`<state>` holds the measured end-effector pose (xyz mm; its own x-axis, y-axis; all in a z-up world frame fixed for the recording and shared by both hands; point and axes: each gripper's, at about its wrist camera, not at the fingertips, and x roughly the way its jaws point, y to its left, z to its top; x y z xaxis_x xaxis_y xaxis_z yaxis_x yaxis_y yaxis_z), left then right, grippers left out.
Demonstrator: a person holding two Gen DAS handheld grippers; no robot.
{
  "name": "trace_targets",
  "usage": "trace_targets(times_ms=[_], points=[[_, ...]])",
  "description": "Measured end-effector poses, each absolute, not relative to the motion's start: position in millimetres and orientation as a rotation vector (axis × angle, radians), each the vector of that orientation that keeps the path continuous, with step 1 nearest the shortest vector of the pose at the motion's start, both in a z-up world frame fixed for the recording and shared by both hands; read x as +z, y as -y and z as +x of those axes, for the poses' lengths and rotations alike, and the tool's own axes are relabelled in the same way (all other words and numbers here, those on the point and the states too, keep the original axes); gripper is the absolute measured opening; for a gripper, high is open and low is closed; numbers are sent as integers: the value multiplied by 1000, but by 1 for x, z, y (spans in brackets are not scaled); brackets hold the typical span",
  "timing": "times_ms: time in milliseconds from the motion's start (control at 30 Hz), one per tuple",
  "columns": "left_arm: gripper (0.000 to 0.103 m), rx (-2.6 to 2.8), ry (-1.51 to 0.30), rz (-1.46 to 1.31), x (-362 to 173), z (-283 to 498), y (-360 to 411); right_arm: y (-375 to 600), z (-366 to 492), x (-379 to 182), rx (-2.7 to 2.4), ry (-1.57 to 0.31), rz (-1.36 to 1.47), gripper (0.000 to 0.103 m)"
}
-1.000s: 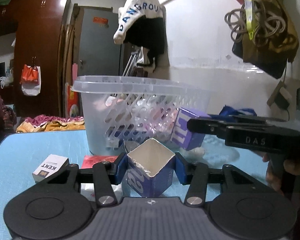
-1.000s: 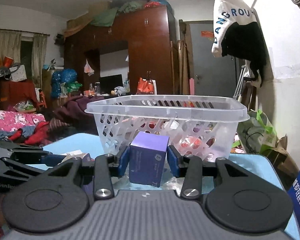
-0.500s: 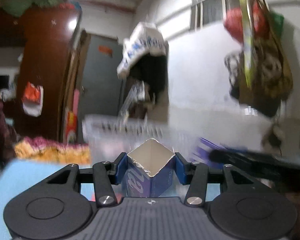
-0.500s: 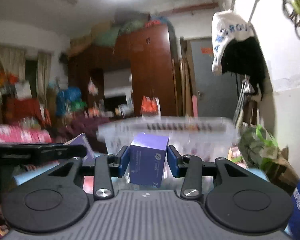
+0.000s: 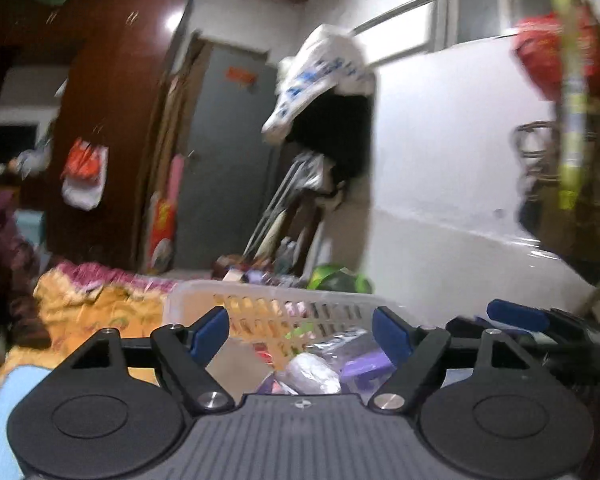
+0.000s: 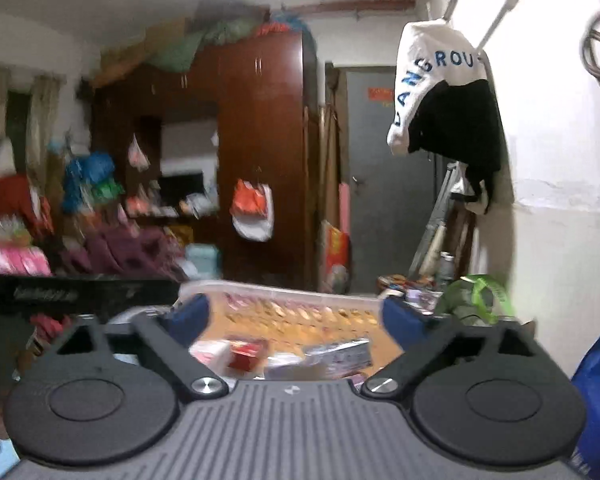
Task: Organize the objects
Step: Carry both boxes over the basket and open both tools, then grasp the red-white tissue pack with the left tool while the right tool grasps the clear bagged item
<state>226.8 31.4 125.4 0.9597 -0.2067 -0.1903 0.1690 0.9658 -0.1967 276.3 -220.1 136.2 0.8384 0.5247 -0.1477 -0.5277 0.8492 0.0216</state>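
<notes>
Both the left gripper and the right gripper have just opened, empty, above the basket holding blurred boxes and packets.

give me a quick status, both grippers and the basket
Left gripper and right gripper: jaws just opened, nothing between them. Both above the white basket, packets and boxes piled inside. Nothing in the way.
</notes>
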Motion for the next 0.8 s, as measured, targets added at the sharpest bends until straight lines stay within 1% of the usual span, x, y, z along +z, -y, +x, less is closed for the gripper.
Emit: trace_targets(times_ms=[33,100,167,200,267,333,400,567,600,633,667,700,733,767,800], points=[[87,-191,-196,-157,123,211,-33,228,268,135,578,-153,5,103],[91,-157,-202,-111,111,185,-37,239,250,124,602,-167,7,103],[92,-95,-261,-43,92,167,-37,239,243,109,597,-197,-50,103],[92,-73,-307,-26,82,165,-37,236,246,100,581,-241,-85,103],[92,-58,-408,-3,61,169,-38,225,266,78,546,-384,-126,103],[91,-66,-459,-3,46,173,-38,217,285,56,534,-517,-136,103],[91,-72,-493,1,35,177,-34,215,293,43,551,-559,-111,103],[90,-53,-556,19,24,181,-30,210,297,31,522,-596,-115,103],[90,-44,-558,19,25,184,-28,209,298,29,517,-596,-122,101],[85,-34,-573,27,24,185,-28,208,298,27,516,-602,-127,99],[79,-21,-599,45,22,189,-25,209,298,25,517,-612,-125,91],[67,-14,-618,58,20,189,-24,209,298,24,519,-620,-120,85],[61,-24,-631,57,20,190,-24,209,298,24,524,-627,-119,84],[59,-30,-630,54,20,190,-24,211,298,23,529,-632,-121,81],[58,-26,-629,52,18,188,-25,212,298,23,537,-634,-122,73]])
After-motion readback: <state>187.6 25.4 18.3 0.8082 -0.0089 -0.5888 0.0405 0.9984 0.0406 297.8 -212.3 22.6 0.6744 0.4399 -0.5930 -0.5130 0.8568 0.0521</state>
